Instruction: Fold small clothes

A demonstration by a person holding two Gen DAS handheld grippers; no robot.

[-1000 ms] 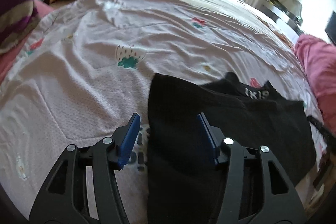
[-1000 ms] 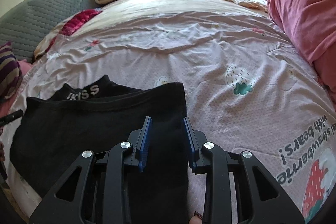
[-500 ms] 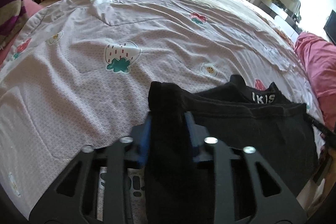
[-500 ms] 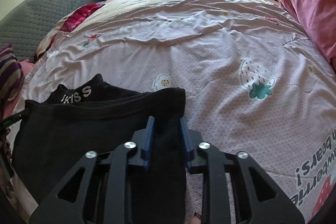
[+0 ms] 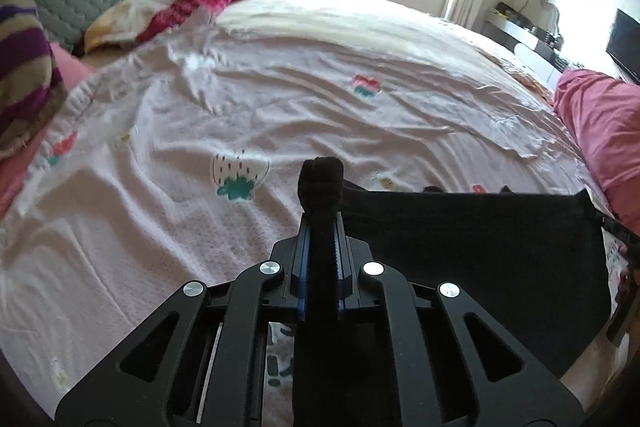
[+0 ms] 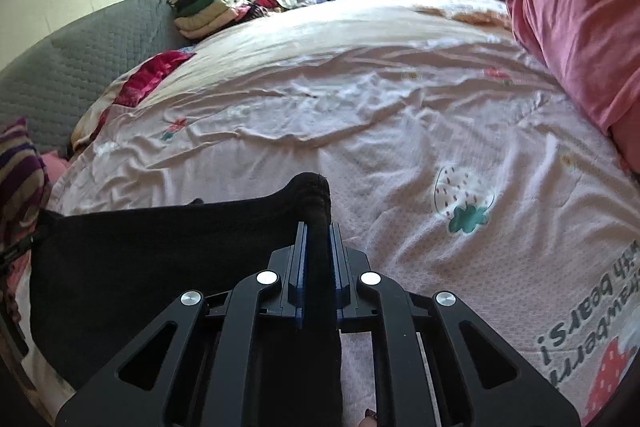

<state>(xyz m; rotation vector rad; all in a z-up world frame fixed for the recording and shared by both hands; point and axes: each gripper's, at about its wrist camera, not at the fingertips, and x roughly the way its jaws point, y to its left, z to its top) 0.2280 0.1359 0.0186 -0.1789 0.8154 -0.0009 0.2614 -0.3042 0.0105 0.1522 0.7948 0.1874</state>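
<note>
A small black garment [image 5: 472,247] hangs stretched between my two grippers above the pink bedspread. My left gripper [image 5: 320,227] is shut on the garment's left corner, which bunches up beyond the blue pads. In the right wrist view the same black garment [image 6: 160,251] stretches off to the left. My right gripper [image 6: 317,233] is shut on its right corner, and a fold sticks up past the pads. The white waistband lettering is hidden now.
The pink bedspread [image 5: 280,99] with strawberry prints covers the bed. A pink pillow [image 6: 580,27] lies at the right. A striped cushion [image 5: 24,67] and a grey quilted headboard [image 6: 80,67] are at the left. Folded clothes [image 6: 208,11] are stacked at the far side below the window.
My left gripper closed on the garment's corner. Both grippers have lifted the garment's edge off the bed and pulled it taut between them; the waistband lettering dropped out of sight.
</note>
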